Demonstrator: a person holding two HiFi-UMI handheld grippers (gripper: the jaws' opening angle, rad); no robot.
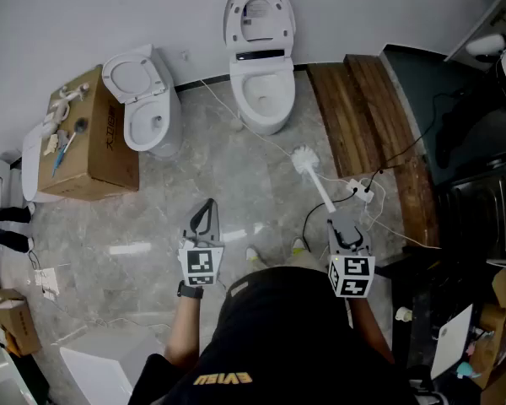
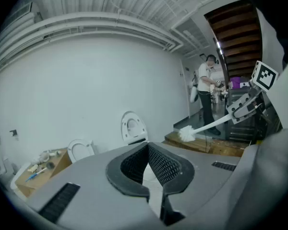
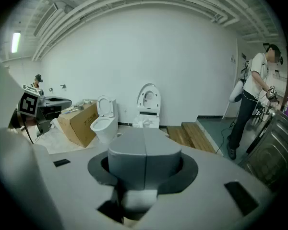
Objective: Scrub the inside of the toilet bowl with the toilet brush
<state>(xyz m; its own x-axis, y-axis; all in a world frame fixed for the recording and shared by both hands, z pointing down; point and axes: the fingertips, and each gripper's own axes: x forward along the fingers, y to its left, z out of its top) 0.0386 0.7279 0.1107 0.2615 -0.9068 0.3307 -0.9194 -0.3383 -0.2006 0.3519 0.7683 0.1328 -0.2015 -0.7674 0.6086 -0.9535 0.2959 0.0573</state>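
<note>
My right gripper (image 1: pixel 341 223) is clamped on the brush (image 1: pixel 314 177) handle. The bristles hang over the floor (image 1: pixel 236 188), short of the right-hand toilet (image 1: pixel 265 99) of 2. My left gripper (image 1: pixel 206 216) has its jaws together on nothing.

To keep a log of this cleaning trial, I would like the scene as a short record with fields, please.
tool: white long-handled toilet brush, held in the air above the grey floor, in no bowl
right gripper: jaws shut on the brush handle
left gripper: jaws together, empty
toilets: central white ceramic toilet and left white ceramic toilet, lids up
beside left toilet: brown cardboard box
scrubbing: not yet begun
</note>
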